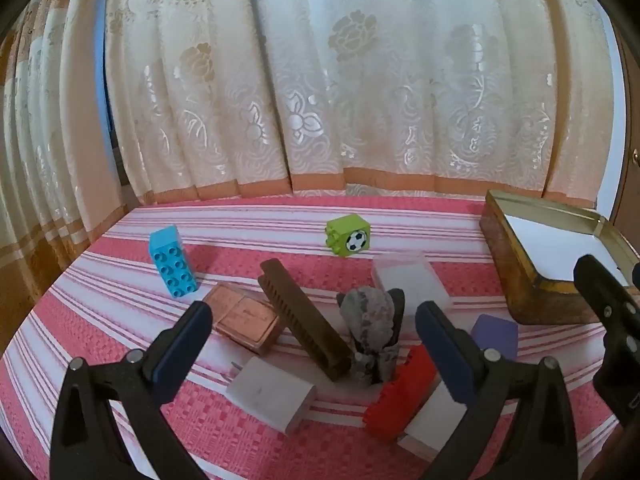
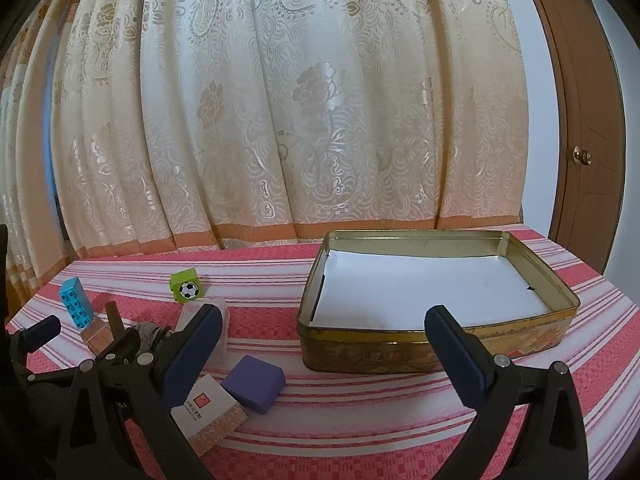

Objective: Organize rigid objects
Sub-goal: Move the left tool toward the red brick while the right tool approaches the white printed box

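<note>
My left gripper (image 1: 316,340) is open and empty above a pile on the striped cloth: a brown comb-like bar (image 1: 304,324), a grey stone figure (image 1: 372,328), a white charger (image 1: 272,398), a red brick (image 1: 404,392), a copper box (image 1: 248,318), a blue brick (image 1: 173,261), a green soccer cube (image 1: 348,236). My right gripper (image 2: 324,344) is open and empty in front of the gold tin (image 2: 400,354), which has only white paper lining it. A purple block (image 2: 254,383) and a white card box (image 2: 210,412) lie by its left finger.
The tin (image 1: 516,276) stands at the right of the table, the right gripper's finger (image 1: 604,296) beside it. A clear plastic box (image 1: 408,280) lies behind the pile. A curtain (image 2: 280,120) hangs behind the table; a wooden door (image 2: 580,120) is at far right.
</note>
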Tool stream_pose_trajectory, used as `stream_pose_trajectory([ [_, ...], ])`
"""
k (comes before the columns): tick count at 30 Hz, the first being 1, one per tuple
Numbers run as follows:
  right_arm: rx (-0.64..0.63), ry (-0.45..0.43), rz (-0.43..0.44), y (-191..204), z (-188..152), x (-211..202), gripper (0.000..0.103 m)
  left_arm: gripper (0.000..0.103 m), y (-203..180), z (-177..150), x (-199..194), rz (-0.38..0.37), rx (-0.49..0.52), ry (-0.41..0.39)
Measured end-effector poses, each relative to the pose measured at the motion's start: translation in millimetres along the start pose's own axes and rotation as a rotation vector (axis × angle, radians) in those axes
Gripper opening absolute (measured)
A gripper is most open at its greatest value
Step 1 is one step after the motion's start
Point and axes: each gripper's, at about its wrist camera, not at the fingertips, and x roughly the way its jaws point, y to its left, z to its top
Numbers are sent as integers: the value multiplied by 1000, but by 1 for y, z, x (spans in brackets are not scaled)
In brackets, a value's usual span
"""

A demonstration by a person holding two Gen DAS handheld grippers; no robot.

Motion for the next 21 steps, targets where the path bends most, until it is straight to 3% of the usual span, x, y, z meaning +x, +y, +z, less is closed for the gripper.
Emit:
stream_pose_trajectory([
  [21, -2, 29, 24, 1, -1, 3, 102, 103, 2, -3, 1, 0, -11, -5],
])
